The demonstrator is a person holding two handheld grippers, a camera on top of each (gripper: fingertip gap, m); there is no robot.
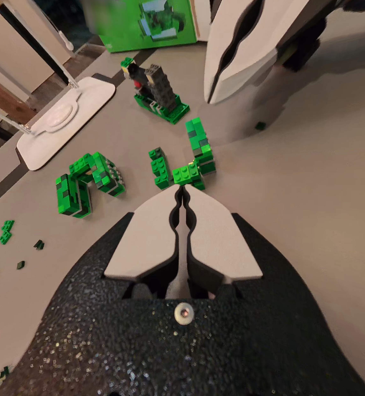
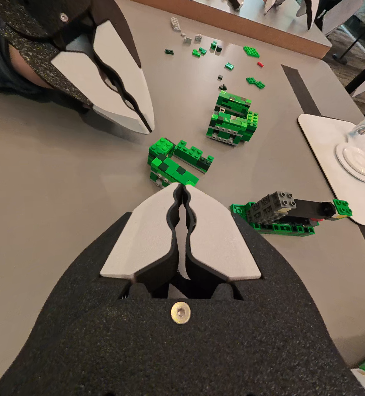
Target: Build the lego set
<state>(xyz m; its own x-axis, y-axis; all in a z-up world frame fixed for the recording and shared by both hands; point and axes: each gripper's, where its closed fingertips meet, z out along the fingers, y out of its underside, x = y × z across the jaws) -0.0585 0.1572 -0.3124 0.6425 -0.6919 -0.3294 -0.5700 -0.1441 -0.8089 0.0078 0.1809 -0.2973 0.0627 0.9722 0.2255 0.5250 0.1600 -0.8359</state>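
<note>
Left gripper: we see our left gripper (image 1: 182,188) with its fingers pressed together and nothing between them. Its tip angles down toward the table (image 1: 284,214), just short of the green L-piece (image 1: 195,162).
Right gripper: our right gripper (image 2: 182,188) likewise has its fingers together on nothing, its tip just at the near end of the same L-piece (image 2: 173,166). In the left wrist view it (image 1: 210,94) hangs tip-down above the table, slightly blurred.
Facing: the two grippers come at the L-piece from opposite ends; in the right wrist view we see the left one (image 2: 150,128) tilted down just beyond it.
L-piece: it lies flat near the table's middle. In the left wrist view its long arm runs away from the left gripper and its short studded arm lies across, nearest that tip.
Wall piece: a stepped green strip (image 1: 159,166) lies just beside the L-piece, studs sideways.
Block: a larger green build (image 1: 87,182) lies on the left, well apart.
Tower: a grey and black build on a green base (image 1: 156,92) lies tipped over beyond the L-piece.
Room: we see bare table to the right of the left gripper. Loose bits (image 1: 6,232) are scattered at the left, a white stand base (image 1: 70,120) sits near the edge, and a green box (image 1: 147,23) stands at the far side.
</note>
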